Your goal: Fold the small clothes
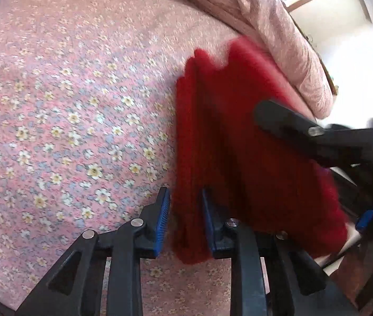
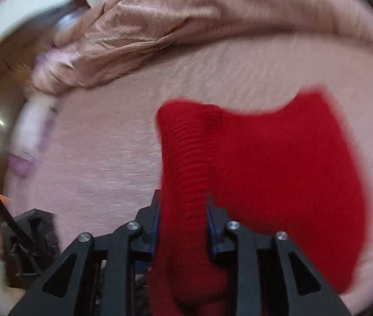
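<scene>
Two hand-held grippers, one red knit garment (image 1: 239,142) betw. them, lifted over bed. Garment: ribbed knit, soft, fuzzy edge, hangs in flat panel w/ bunched folds along one side; scooped top edge in right wrist view (image 2: 278,163).

Left hand-held gripper (image 1: 186,221): black linkage arms, blue ribbed pads. Jaws narrow, folded red edge betw. them; small gap shows beside the left pad (image 1: 163,223), so cannot tell if pads press.

Right hand-held gripper (image 2: 182,223): jaws narrow, thick roll of red rib fills the gap, both pads against it, holding it. Same gripper seen from left wrist view as black finger (image 1: 291,123) over the red cloth.

Bed sheet (image 1: 67,105): pink cotton-look, small yellow-white flower print, smooth, mostly bare to the left of garment. Far edge: rumpled pink quilt (image 2: 160,26), crinkled sheen, heaped in a long ridge. Pale pink-lilac item (image 2: 36,126) near bed's left edge, too blurred to name. No containers seen. Frames motion-blurred.
</scene>
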A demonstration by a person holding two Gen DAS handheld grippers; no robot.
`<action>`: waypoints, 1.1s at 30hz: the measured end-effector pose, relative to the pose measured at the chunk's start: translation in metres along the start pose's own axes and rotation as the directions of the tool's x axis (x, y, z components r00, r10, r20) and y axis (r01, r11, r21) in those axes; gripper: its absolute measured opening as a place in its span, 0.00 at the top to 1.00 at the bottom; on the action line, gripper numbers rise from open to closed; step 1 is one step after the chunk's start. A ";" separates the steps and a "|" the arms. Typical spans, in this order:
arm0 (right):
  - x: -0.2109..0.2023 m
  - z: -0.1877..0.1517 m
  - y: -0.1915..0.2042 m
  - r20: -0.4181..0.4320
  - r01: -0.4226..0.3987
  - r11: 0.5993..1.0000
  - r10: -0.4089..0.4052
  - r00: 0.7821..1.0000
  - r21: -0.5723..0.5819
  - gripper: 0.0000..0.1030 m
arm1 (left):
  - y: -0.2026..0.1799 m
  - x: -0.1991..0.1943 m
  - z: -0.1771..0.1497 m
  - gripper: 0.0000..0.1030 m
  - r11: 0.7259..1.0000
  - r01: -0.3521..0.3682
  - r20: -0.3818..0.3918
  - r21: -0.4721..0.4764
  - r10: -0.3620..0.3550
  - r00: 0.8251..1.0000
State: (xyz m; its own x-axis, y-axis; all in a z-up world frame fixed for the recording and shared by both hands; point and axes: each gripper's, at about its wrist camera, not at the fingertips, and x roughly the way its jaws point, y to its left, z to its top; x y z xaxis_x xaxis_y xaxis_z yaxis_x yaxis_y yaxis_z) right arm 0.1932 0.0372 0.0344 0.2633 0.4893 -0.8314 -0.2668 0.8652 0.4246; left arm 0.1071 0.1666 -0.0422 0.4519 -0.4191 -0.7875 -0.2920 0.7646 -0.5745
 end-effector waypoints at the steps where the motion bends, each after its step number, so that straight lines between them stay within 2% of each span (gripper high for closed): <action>1: -0.006 0.000 -0.010 0.013 -0.123 0.991 0.122 0.992 0.053 0.70 | 0.000 -0.002 -0.002 0.83 1.000 0.007 0.003 -0.003 -0.007 1.000; 2: -0.017 0.001 -0.021 0.032 -0.244 0.965 0.242 0.970 0.092 0.67 | 0.001 -0.005 -0.004 0.83 1.000 0.011 0.006 -0.001 -0.011 1.000; 3: -0.027 0.003 -0.027 0.041 -0.308 0.946 0.305 0.951 0.102 0.58 | 0.000 -0.007 -0.006 0.82 1.000 0.009 0.012 0.001 -0.009 1.000; 4: -0.047 0.006 -0.035 0.067 -0.357 0.930 0.352 0.934 0.086 0.51 | 0.000 -0.010 -0.008 0.82 1.000 0.000 0.017 0.004 0.000 1.000; 5: -0.061 0.006 -0.039 0.091 -0.356 0.932 0.351 0.932 0.059 0.48 | 0.002 -0.015 -0.013 0.82 1.000 -0.007 0.023 0.004 0.007 1.000; 7: -0.093 0.005 -0.048 0.141 -0.308 0.951 0.309 0.940 -0.035 0.39 | 0.006 -0.024 -0.019 0.82 1.000 0.003 0.031 -0.010 -0.002 1.000; 9: -0.119 -0.004 -0.063 0.175 -0.216 0.963 0.243 0.954 -0.159 0.38 | 0.014 -0.040 -0.026 0.79 0.998 0.046 0.056 -0.040 -0.044 0.997; 10: -0.130 -0.013 -0.072 0.193 -0.140 0.961 0.188 0.963 -0.236 0.38 | 0.019 -0.049 -0.028 0.73 0.996 0.071 0.075 -0.057 -0.067 0.995; 11: -0.134 -0.019 -0.076 0.201 -0.096 0.957 0.155 0.967 -0.276 0.38 | 0.026 -0.060 -0.035 0.70 0.992 0.100 0.103 -0.075 -0.092 0.990; 13: -0.139 -0.037 -0.096 0.206 -0.015 0.937 0.092 0.974 -0.348 0.38 | 0.034 -0.080 -0.041 0.55 0.984 0.148 0.162 -0.102 -0.130 0.978; 15: -0.134 -0.055 -0.113 0.217 0.028 0.926 0.059 0.974 -0.376 0.39 | 0.035 -0.094 -0.040 0.45 0.979 0.180 0.195 -0.100 -0.159 0.968; 16: -0.133 -0.056 -0.123 0.233 0.038 0.927 0.054 0.971 -0.373 0.39 | 0.033 -0.095 -0.037 0.44 0.978 0.185 0.191 -0.098 -0.164 0.968; 18: -0.133 -0.064 -0.140 0.297 0.006 0.933 0.108 0.949 -0.359 0.41 | 0.025 -0.091 -0.032 0.44 0.979 0.181 0.160 -0.097 -0.164 0.973; 20: -0.137 -0.068 -0.146 0.368 -0.082 0.932 0.219 0.904 -0.354 0.44 | 0.003 -0.084 -0.022 0.44 0.982 0.173 0.141 -0.075 -0.161 0.977; 21: -0.136 -0.069 -0.145 0.386 -0.097 0.931 0.239 0.891 -0.353 0.53 | -0.009 -0.082 -0.021 0.44 0.987 0.154 0.139 -0.050 -0.146 0.980; 22: -0.137 -0.064 -0.146 0.394 -0.130 0.929 0.271 0.878 -0.347 0.69 | -0.017 -0.082 -0.020 0.43 0.991 0.130 0.149 -0.027 -0.125 0.981; 24: -0.130 -0.049 -0.142 0.370 -0.201 0.924 0.320 0.872 -0.327 0.82 | -0.036 -0.078 -0.018 0.42 0.999 0.047 0.173 0.019 -0.049 0.984; 25: -0.126 -0.044 -0.137 0.354 -0.235 0.916 0.348 0.868 -0.325 0.85 | -0.039 -0.075 -0.018 0.42 0.999 0.024 0.184 0.024 -0.028 0.983; 27: -0.114 -0.040 -0.128 0.308 -0.249 0.901 0.365 0.879 -0.356 0.86 | -0.040 -0.064 -0.018 0.43 1.000 0.013 0.178 0.022 -0.017 0.984; 29: -0.090 -0.041 -0.115 0.228 -0.138 0.900 0.249 0.941 -0.414 0.92 | -0.036 -0.057 -0.018 0.58 1.000 0.019 0.182 0.007 -0.020 0.983; 30: -0.080 -0.045 -0.113 0.193 -0.110 0.897 0.210 0.959 -0.428 0.95 | -0.034 -0.055 -0.020 0.69 1.000 0.002 0.183 -0.001 -0.002 0.983; 31: -0.069 -0.052 -0.115 0.149 -0.102 0.895 0.183 0.972 -0.434 1.00 | -0.031 -0.052 -0.023 0.73 1.000 -0.026 0.174 -0.004 0.026 0.984; 33: -0.053 -0.068 -0.124 0.072 -0.098 0.891 0.145 0.987 -0.443 1.00 | -0.025 -0.042 -0.032 0.73 0.999 -0.033 0.156 0.000 0.032 0.987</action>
State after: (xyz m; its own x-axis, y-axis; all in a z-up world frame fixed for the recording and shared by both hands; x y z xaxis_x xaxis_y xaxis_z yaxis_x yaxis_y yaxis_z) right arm 0.1494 -0.1038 0.0018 0.2878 0.6160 -0.7333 -0.6743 0.6741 0.3016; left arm 0.0685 0.1500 -0.0017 0.5683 -0.3125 -0.7612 -0.3067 0.7779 -0.5484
